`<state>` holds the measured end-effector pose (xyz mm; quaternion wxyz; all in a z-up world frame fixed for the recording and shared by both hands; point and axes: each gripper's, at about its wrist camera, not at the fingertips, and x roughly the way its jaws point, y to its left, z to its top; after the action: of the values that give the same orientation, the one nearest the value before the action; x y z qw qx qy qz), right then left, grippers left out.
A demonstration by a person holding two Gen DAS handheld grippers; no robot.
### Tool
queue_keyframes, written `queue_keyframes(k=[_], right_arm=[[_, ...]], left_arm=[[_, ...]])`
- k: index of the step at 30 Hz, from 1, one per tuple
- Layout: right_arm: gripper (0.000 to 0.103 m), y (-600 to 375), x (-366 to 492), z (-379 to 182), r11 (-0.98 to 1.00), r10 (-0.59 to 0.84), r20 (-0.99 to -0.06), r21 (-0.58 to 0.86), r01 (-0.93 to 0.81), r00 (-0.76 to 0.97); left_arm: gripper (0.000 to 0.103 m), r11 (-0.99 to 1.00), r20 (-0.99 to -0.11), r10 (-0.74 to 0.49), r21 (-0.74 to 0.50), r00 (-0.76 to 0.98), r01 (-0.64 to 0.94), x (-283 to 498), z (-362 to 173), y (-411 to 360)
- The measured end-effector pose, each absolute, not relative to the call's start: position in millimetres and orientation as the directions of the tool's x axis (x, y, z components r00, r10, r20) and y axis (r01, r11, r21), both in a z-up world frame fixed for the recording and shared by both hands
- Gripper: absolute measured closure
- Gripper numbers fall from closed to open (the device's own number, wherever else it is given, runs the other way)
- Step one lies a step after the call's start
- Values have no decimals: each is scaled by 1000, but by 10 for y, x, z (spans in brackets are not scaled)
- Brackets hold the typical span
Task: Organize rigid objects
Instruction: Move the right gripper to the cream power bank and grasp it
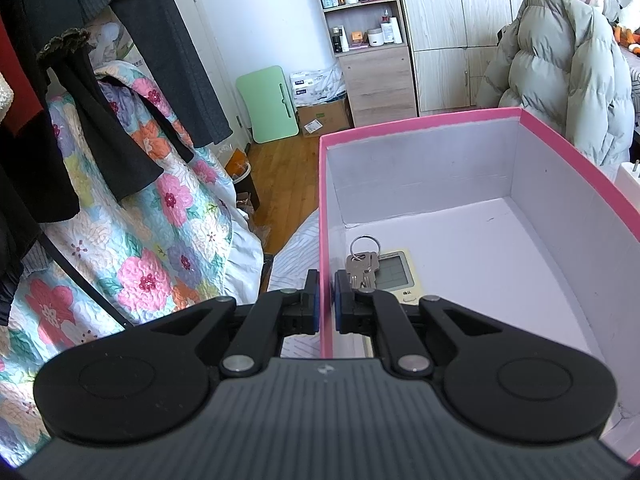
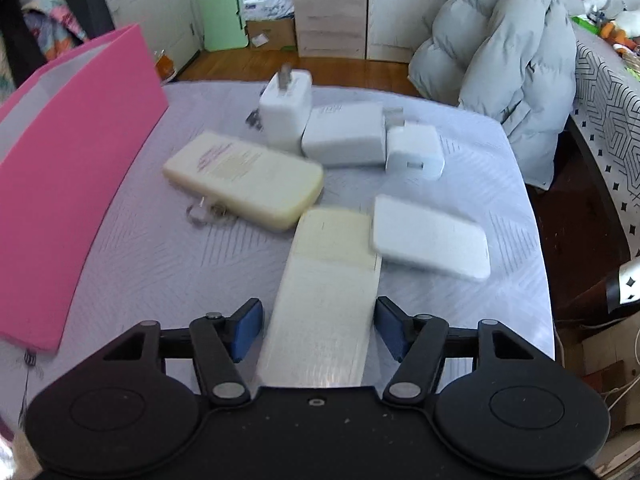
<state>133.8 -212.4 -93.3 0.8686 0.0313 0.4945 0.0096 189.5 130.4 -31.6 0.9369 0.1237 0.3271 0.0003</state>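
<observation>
My left gripper (image 1: pixel 327 300) is shut on the left wall of the pink box (image 1: pixel 326 208). Inside the box lie a bunch of keys (image 1: pixel 362 264) and a cream remote with a screen (image 1: pixel 396 276). In the right wrist view my right gripper (image 2: pixel 318 326) is open, its pads on either side of a long cream remote (image 2: pixel 324 300) with small gaps; the remote lies face down on the table. Beyond it lie another cream remote (image 2: pixel 244 178), a white flat device (image 2: pixel 432 236), three white chargers (image 2: pixel 344 134) and a key ring (image 2: pixel 204 210). The pink box (image 2: pixel 76 176) stands at the left.
The items lie on a pale patterned tablecloth (image 2: pixel 160 264). A grey puffer coat (image 2: pixel 504 56) hangs over a chair behind the table. A floral quilt (image 1: pixel 152 216) and dark clothes hang at the left. Wooden cabinets (image 1: pixel 400 40) stand at the back.
</observation>
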Motion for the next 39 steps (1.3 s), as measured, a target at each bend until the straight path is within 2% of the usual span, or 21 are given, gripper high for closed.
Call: queue_keyframes(k=[2, 4, 11, 19, 32, 37, 39], right_arm=[[33, -2131, 1431, -953, 998, 44, -850, 61, 16, 525], [42, -2146, 1483, -952, 998, 23, -839, 49, 33, 543], [44, -2211, 1215, -711, 987, 95, -776, 154, 41, 623], [45, -1997, 893, -143, 975, 201, -661, 204, -85, 723], [45, -1651, 796, 545, 961, 270, -516, 99, -257, 813], [45, -1430, 883, 871, 909, 417, -393, 162, -384, 820], [45, -1288, 978, 894, 881, 472, -374, 174, -439, 799]], left_arm=[[97, 969, -613, 83, 235, 786, 80, 1904, -308, 1321], [97, 969, -613, 82, 234, 786, 81, 1897, -312, 1326], [96, 967, -613, 87, 240, 785, 80, 1916, -297, 1330], [96, 967, -613, 88, 240, 786, 79, 1920, -298, 1300], [96, 967, -612, 88, 240, 786, 79, 1920, -297, 1302], [96, 967, -613, 88, 240, 785, 79, 1929, -300, 1288], [96, 967, -613, 89, 243, 785, 80, 1929, -299, 1289]])
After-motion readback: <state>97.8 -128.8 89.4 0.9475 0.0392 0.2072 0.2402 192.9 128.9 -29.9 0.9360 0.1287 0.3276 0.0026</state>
